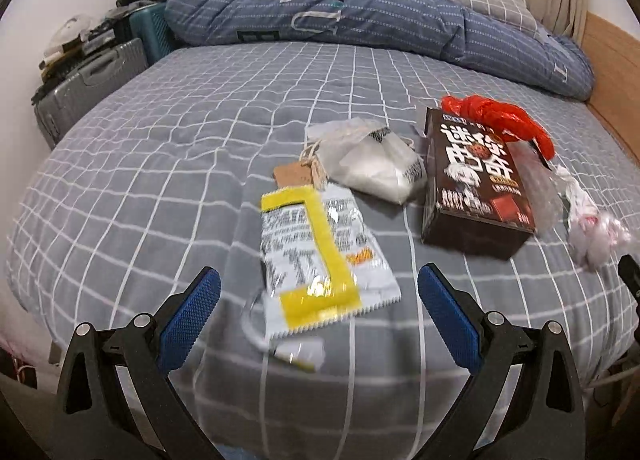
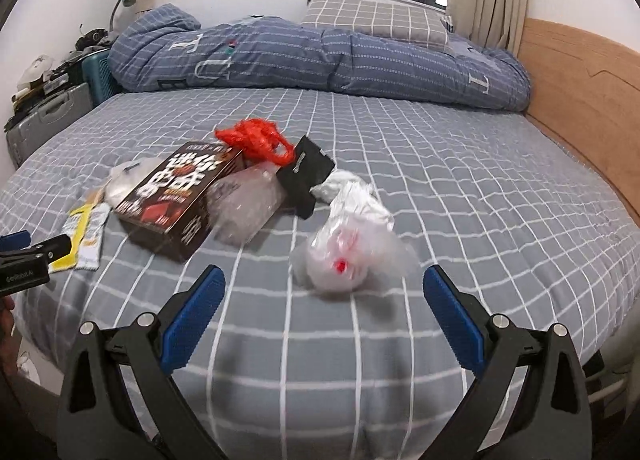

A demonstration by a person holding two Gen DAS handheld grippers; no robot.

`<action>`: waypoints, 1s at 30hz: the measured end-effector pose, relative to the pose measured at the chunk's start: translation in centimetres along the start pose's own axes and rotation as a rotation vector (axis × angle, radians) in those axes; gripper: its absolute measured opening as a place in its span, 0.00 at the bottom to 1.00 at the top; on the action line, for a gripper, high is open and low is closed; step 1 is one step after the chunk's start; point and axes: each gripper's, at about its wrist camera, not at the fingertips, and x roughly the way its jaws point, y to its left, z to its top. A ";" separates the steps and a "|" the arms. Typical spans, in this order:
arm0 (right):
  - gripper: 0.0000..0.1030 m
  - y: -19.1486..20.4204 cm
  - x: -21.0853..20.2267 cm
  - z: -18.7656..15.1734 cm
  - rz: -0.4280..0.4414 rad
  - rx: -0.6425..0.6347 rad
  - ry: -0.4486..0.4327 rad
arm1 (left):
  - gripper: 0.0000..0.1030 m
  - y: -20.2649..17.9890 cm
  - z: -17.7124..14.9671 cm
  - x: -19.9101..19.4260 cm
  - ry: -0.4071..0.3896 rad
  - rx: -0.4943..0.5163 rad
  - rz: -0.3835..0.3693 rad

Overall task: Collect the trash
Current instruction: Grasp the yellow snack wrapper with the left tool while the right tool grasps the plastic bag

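Observation:
Trash lies on the grey checked bed (image 1: 160, 148). My left gripper (image 1: 319, 292) is open, its blue fingers on either side of the near end of a yellow and silver wrapper (image 1: 320, 256). Beyond lie a white translucent bag with a tag (image 1: 372, 164), a brown box (image 1: 476, 184) and a red plastic bag (image 1: 500, 120). My right gripper (image 2: 324, 292) is open just in front of a crumpled clear plastic bag (image 2: 352, 244). The brown box (image 2: 180, 192), red bag (image 2: 256, 142), a clear wrapper (image 2: 248, 204) and a black card (image 2: 306, 180) lie further left.
A rolled blue quilt (image 2: 320, 60) and a checked pillow (image 2: 376, 20) lie along the far side. A wooden headboard (image 2: 580, 92) stands at the right. A grey suitcase (image 1: 88, 88) and clutter stand past the bed's left edge. The left gripper (image 2: 24, 260) shows at the right wrist view's left edge.

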 end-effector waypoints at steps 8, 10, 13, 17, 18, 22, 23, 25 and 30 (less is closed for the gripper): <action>0.86 -1.0 3.3 1.2 -0.019 0.034 0.017 | 0.94 -0.8 1.4 3.4 0.032 0.018 0.019; 0.85 -1.4 4.1 1.2 -0.024 0.040 0.033 | 0.94 -0.9 1.5 4.0 0.040 0.020 0.028; 0.82 -1.6 5.1 0.9 -0.039 0.037 0.058 | 0.93 -0.7 1.5 5.0 0.064 0.007 0.030; 0.77 -2.4 6.1 0.7 -0.053 0.059 0.086 | 0.88 -0.3 1.4 5.8 0.087 -0.004 0.042; 0.76 -2.5 6.3 0.7 -0.052 0.067 0.092 | 0.86 -0.2 1.4 6.0 0.092 -0.007 0.041; 0.76 -3.0 6.9 0.3 -0.039 0.094 0.117 | 0.83 0.0 1.1 6.3 0.100 -0.019 0.026; 0.75 -3.0 6.9 0.2 -0.036 0.094 0.119 | 0.81 0.0 1.1 6.4 0.099 -0.016 0.027; 0.72 -3.0 7.0 0.1 -0.030 0.095 0.124 | 0.79 0.0 1.0 6.6 0.103 -0.012 0.027; 0.54 -2.7 7.6 -0.2 0.002 0.086 0.165 | 0.68 0.0 0.9 6.8 0.119 -0.010 0.019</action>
